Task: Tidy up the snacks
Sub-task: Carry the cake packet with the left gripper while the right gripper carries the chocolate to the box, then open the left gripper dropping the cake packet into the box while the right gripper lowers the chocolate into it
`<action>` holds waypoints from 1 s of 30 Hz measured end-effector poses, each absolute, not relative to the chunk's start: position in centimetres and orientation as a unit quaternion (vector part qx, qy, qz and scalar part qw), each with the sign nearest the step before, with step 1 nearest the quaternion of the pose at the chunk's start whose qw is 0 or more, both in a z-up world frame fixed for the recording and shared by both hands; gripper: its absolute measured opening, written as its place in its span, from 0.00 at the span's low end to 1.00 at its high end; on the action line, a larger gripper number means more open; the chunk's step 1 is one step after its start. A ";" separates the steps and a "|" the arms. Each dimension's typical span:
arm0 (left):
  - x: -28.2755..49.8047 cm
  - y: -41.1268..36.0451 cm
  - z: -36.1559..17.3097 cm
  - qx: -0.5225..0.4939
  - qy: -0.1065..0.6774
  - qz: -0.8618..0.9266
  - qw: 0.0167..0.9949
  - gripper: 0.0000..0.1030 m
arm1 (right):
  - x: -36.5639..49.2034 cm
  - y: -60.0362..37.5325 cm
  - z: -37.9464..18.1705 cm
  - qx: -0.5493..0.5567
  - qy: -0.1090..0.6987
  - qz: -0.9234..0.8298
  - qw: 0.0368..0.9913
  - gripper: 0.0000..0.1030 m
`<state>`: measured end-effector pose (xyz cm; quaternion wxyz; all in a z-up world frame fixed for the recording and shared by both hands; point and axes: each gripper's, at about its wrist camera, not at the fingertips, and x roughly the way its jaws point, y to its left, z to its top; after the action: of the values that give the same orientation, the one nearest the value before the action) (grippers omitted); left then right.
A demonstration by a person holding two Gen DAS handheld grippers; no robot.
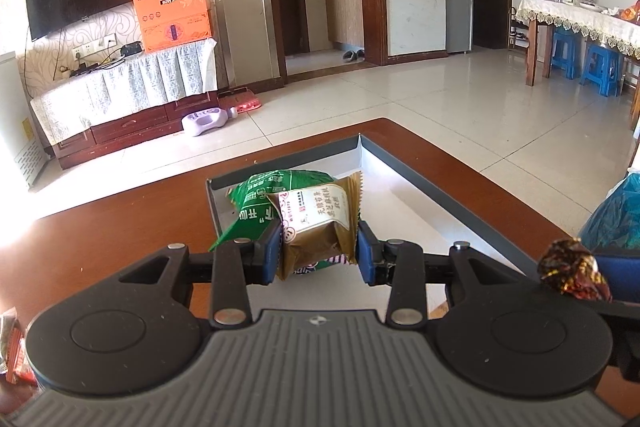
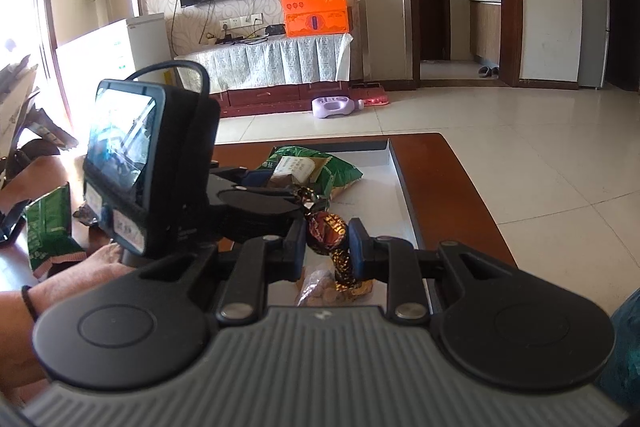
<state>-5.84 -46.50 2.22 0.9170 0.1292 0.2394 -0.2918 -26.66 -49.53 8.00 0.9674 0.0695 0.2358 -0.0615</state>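
- Fingers of the left gripper [image 1: 318, 251] clamp a brown pastry packet [image 1: 316, 227] by its two sides, holding it above the near end of the white tray [image 1: 404, 187].
- Fingers of the right gripper [image 2: 326, 247] are pinched tight on a dark foil candy [image 2: 326, 227]; its twisted wrapper tail hangs below the pads.
- Already in the tray: a green bag [image 2: 336, 173] at the far end, and a small clear bag of round pieces [image 2: 318, 289] just under the right gripper. That much of the sorting looks done.
- In hand, by my reading: both grippers carry a snack over the tray, so two drops are pending. The brown packet hangs in front of the green bag; whether it touches it I cannot tell.
- Left to do: another green bag [image 2: 50, 227] lies on the brown table [image 2: 460, 187], outside the tray, at the left, with a dark wrapper [image 2: 86, 215] beside it. More red wrapping shows at the left edge of the left wrist view; what it is I cannot tell.
- A blue plastic bag [image 1: 616, 215] sits at the right edge of the table; its contents are hidden.
- Judgement: roughly midway, with several snacks yet to be placed.
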 end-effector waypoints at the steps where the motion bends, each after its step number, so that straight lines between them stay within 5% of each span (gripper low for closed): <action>1: -5.7 -46.7 2.2 0.129 0.239 -0.293 0.917 0.42 | -26.6 -49.7 8.0 0.071 0.236 -0.062 0.967 0.25; 13: -4.8 -47.0 0.9 0.132 0.256 -0.302 0.909 0.44 | -26.0 -49.3 7.7 0.068 0.250 -0.067 0.964 0.25; 24: -5.9 -45.0 0.9 0.123 0.258 -0.300 0.910 0.67 | -25.1 -49.4 7.3 0.065 0.258 -0.067 0.961 0.25; 30: -7.0 -43.1 1.6 0.118 0.253 -0.290 0.915 0.70 | -24.8 -49.3 7.0 0.067 0.259 -0.069 0.961 0.25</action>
<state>-7.01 -43.11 1.59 0.9154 0.1178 0.2526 -0.2904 -24.82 -49.34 6.96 0.9611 0.0672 0.2588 -0.0686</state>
